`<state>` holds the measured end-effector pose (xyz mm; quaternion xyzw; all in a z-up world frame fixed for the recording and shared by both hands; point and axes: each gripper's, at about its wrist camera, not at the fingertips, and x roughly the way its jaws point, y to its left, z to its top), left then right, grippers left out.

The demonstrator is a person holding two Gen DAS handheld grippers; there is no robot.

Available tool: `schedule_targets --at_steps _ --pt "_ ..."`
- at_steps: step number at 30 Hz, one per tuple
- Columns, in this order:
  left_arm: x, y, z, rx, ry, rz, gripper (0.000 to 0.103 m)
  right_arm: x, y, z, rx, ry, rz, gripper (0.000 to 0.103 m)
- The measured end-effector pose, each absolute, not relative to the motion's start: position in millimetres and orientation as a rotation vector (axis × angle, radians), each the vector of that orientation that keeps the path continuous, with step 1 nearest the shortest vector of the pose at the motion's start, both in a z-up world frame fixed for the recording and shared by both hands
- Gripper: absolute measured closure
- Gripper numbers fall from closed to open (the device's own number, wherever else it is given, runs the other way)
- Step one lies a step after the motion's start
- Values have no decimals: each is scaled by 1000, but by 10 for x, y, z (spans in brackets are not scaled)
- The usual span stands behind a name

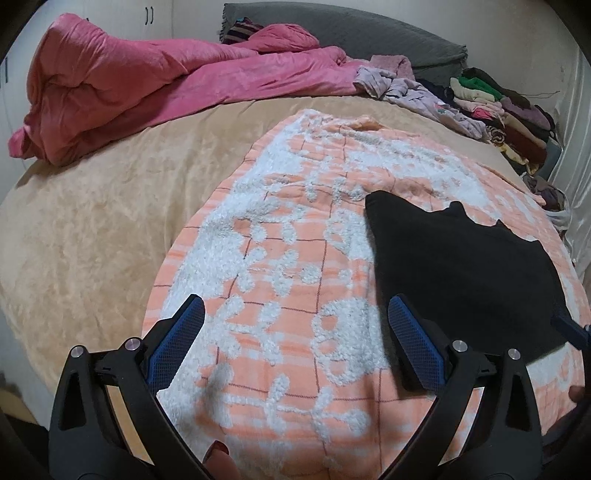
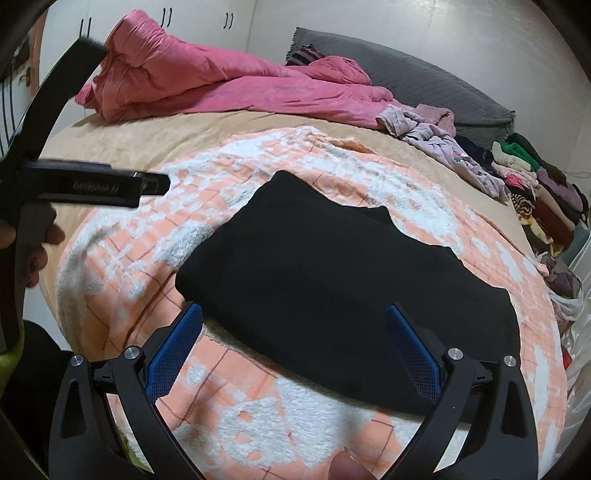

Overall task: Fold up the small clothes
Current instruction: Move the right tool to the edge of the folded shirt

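Item: black garment (image 2: 332, 291), folded into a flat, roughly rectangular bundle with an uneven far edge, lying on an orange-and-white patterned blanket (image 1: 280, 258) spread over a bed with a beige cover (image 1: 92, 221). Left tongs (image 1: 295, 343): jaws spread wide, blue-padded fingers (image 1: 173, 347) empty, hovering over the blanket just left of the garment; in the right wrist view the same tool (image 2: 92, 188) shows at the left edge, blurred, held in a hand (image 2: 33, 251). Right tongs (image 2: 295, 350): jaws spread wide, holding nothing, poised over the near edge of the garment, the fingers (image 2: 413, 354) framing it on either side; whether they touch the cloth cannot be told. In the left wrist view a blue fingertip of the right tongs (image 1: 570, 328) shows at the garment's right edge. Background, far side of bed: crumpled pink duvet (image 1: 129, 85); grey pillow (image 1: 369, 40); loose lilac clothing (image 1: 417, 92) beside the duvet; a stack of folded clothes in mixed colours (image 1: 498, 107) along the right edge of the bed; white cupboard doors with dark handles (image 2: 166, 16) behind.
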<state>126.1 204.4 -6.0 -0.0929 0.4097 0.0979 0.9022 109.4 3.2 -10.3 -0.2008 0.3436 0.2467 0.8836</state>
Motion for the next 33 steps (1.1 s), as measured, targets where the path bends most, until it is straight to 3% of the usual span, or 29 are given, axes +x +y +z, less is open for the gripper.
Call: schedule_targets --at_steps 33 --pt "1549 1981 -237 -174 900 191 10 1259 373 -770 -567 757 494 5"
